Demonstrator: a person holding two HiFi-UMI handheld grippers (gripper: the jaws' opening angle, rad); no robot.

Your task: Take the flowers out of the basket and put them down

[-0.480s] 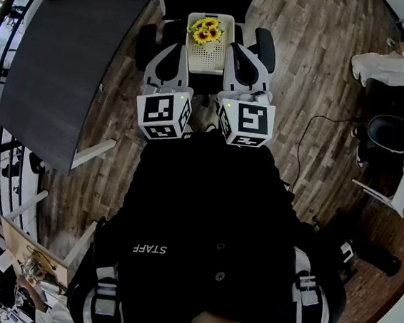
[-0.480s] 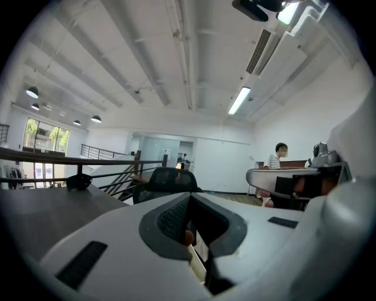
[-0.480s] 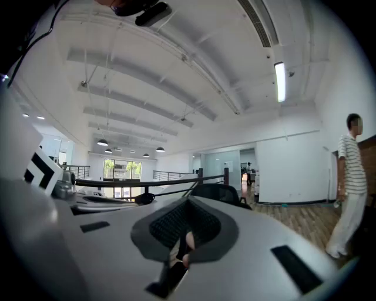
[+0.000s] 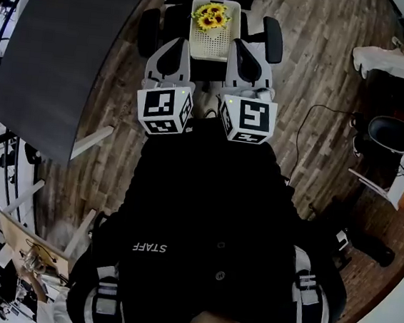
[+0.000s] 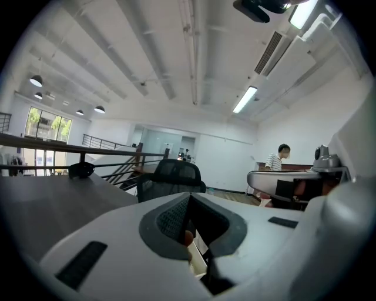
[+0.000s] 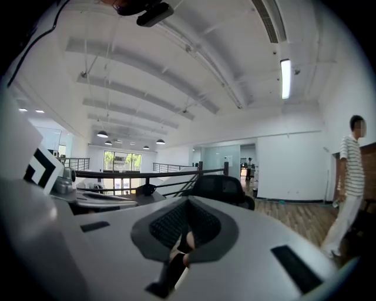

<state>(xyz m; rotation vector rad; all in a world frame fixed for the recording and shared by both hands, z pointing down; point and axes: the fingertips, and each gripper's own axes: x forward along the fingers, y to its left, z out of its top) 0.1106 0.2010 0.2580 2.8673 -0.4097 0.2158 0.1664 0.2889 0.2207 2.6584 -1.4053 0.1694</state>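
Yellow flowers (image 4: 211, 16): bunched in white basket (image 4: 212, 51), head view only
Left tongs (image 4: 178, 43): jaws together, empty
Right tongs (image 4: 240, 46): likewise

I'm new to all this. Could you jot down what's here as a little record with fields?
Flowers: yellow sunflowers, in the basket
Basket: white, perforated, on a black office chair
Left tongs: shut, empty, at the basket's left side
Right tongs: shut, empty, at its right side
Floor: wood planks
Nearby: grey table
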